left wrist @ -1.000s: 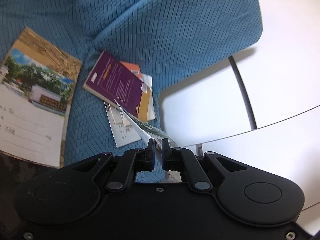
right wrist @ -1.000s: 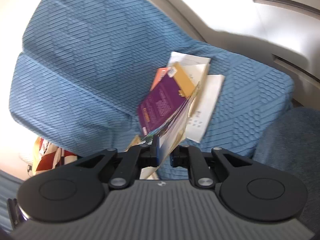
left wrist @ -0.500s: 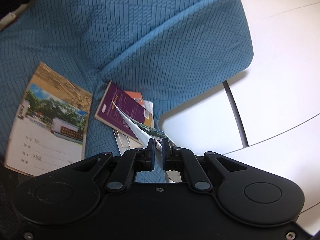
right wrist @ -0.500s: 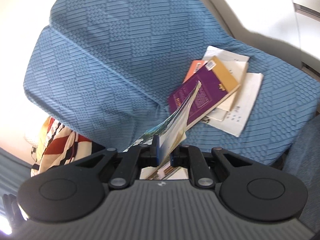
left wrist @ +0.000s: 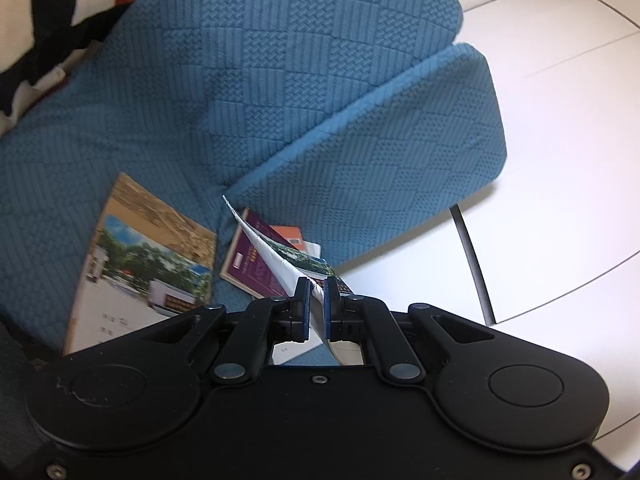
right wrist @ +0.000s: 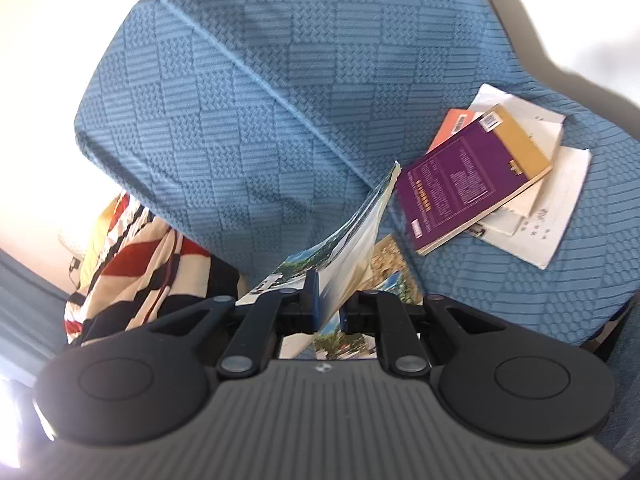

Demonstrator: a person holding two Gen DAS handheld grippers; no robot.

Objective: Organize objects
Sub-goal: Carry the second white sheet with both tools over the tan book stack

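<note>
A thin booklet with a landscape photo cover (left wrist: 280, 254) hangs in the air, pinched at two edges. My left gripper (left wrist: 316, 292) is shut on one edge and my right gripper (right wrist: 332, 292) is shut on another edge of the same booklet (right wrist: 352, 236). Beyond it a pile lies on the blue sofa seat (right wrist: 500, 280): a purple book (right wrist: 468, 176) on top of an orange book (right wrist: 452, 124) and white papers (right wrist: 560, 208). In the left wrist view the purple book (left wrist: 248, 268) is partly hidden behind the held booklet.
A second photo-cover booklet (left wrist: 140, 264) lies flat on the seat left of the pile. Blue sofa cushions (left wrist: 280, 80) rise behind. A red, white and black striped cloth (right wrist: 132, 248) lies at the sofa's end. White floor (left wrist: 560, 160) with a dark cable (left wrist: 472, 264) is on the right.
Both grippers have drawn back and up from the pile with the booklet still held. The books look smaller and farther, and more of the cushions and striped cloth shows.
</note>
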